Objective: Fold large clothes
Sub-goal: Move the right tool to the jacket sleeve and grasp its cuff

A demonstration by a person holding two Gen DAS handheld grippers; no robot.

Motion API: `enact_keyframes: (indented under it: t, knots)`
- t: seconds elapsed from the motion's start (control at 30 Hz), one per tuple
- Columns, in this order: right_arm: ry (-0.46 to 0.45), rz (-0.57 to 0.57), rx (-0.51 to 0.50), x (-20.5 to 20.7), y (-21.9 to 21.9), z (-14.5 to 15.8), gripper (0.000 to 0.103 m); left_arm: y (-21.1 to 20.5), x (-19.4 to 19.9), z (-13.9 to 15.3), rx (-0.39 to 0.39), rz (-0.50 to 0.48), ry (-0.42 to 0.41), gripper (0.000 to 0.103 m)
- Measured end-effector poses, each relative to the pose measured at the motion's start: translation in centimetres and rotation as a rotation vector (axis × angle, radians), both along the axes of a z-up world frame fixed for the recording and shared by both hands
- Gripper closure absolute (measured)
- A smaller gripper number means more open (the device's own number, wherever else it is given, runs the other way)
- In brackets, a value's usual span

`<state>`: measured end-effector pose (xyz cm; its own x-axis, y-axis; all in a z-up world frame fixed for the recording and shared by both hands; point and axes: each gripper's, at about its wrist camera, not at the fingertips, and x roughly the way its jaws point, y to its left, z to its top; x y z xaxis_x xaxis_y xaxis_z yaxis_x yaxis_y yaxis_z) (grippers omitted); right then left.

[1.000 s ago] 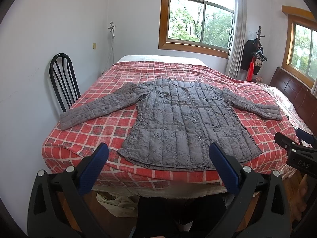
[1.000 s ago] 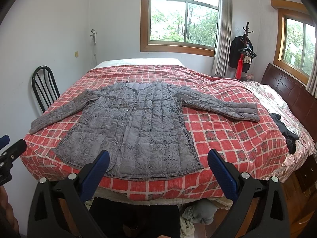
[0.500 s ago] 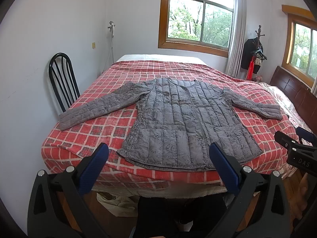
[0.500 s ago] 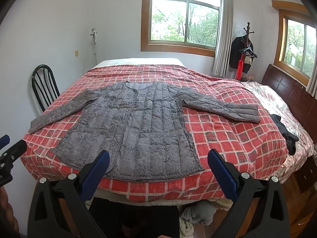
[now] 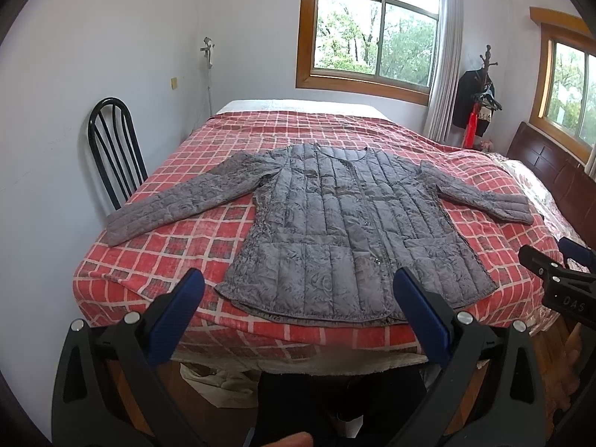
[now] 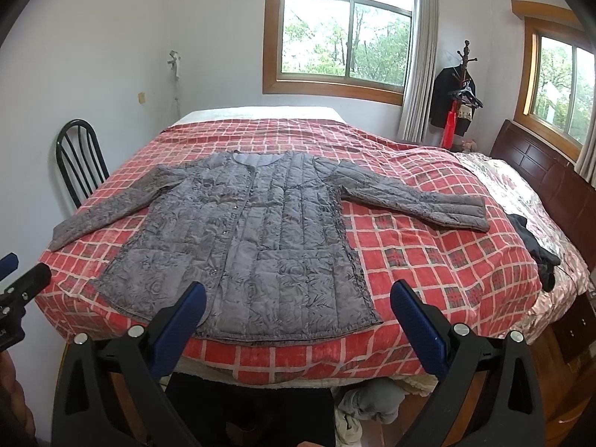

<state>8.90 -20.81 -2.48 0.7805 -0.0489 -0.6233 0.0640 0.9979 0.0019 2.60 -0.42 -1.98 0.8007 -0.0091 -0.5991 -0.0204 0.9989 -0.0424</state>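
Observation:
A grey quilted jacket point(image 5: 346, 223) lies flat and face up on the red checked bedspread point(image 5: 193, 231), both sleeves spread out to the sides, hem toward me. It also shows in the right wrist view point(image 6: 253, 238). My left gripper point(image 5: 298, 298) is open and empty, held off the foot of the bed just short of the hem. My right gripper point(image 6: 298, 305) is open and empty too, beside the left one, before the hem's right part. The right gripper's tip shows at the left view's right edge point(image 5: 551, 272).
A black chair point(image 5: 111, 149) stands at the bed's left side against the wall. A dark garment point(image 6: 536, 249) lies on the bed's right part near the wooden headboard point(image 6: 547, 175). A coat stand point(image 6: 462, 89) is by the window. Cloth items point(image 6: 368, 402) lie under the bed.
Both grippers have risen slightly and eased back from the bed; the jacket has not moved and both grippers stay open.

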Motion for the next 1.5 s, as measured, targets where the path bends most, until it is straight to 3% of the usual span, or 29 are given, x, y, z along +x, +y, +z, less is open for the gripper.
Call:
enact_keyframes:
  t: [0.2,0.33,0.47,0.53,0.67,0.73,0.87,1.0,1.1,1.3,1.37,1.5]
  knots:
    - [-0.002,-0.014,-0.027,1.9,-0.6,-1.5,0.004,0.1,2.3,-1.2,-0.034,-0.028,-0.017,0.003]
    - [-0.050,-0.015,-0.030,3.4,-1.8,-2.6,0.004,1.3,4.9,-2.7,-0.150,-0.075,-0.006,0.003]
    - [-0.044,-0.038,-0.017,6.6,-4.5,-4.1,0.004,0.5,9.4,-4.5,-0.021,-0.041,0.026,0.003]
    - [-0.028,-0.067,-0.013,8.6,-6.2,-5.0,0.005,0.1,11.7,-5.4,-0.012,-0.058,0.056,0.003]
    - [0.053,-0.153,0.017,14.1,-12.2,-7.7,0.024,-1.2,17.0,-6.7,-0.058,-0.120,0.085,0.003]
    - [0.080,-0.186,0.049,16.0,-14.9,-8.8,0.028,-1.9,18.8,-6.7,-0.075,-0.145,0.068,0.003]
    - [0.085,-0.325,0.028,19.7,-22.4,-10.8,0.029,-4.0,22.7,-5.9,-0.005,-0.160,-0.003,0.003]
    - [0.083,-0.457,0.029,22.3,-30.4,-12.3,0.032,-4.8,25.7,-5.4,0.000,-0.162,-0.021,0.003]
    - [0.113,-0.522,0.026,24.2,-35.6,-13.6,0.040,-5.1,27.5,-5.4,-0.019,-0.169,-0.029,0.003]
    - [0.144,-0.578,-0.026,26.5,-40.5,-15.3,0.038,-5.2,30.8,-6.9,-0.004,-0.166,-0.002,0.003]
    - [0.149,-0.585,-0.048,27.0,-41.0,-15.7,0.028,-5.3,32.5,-7.7,0.003,-0.168,0.025,0.003]
    - [0.161,-0.588,-0.044,28.3,-42.4,-17.0,0.022,-5.0,34.9,-8.6,0.006,-0.163,0.032,0.003]
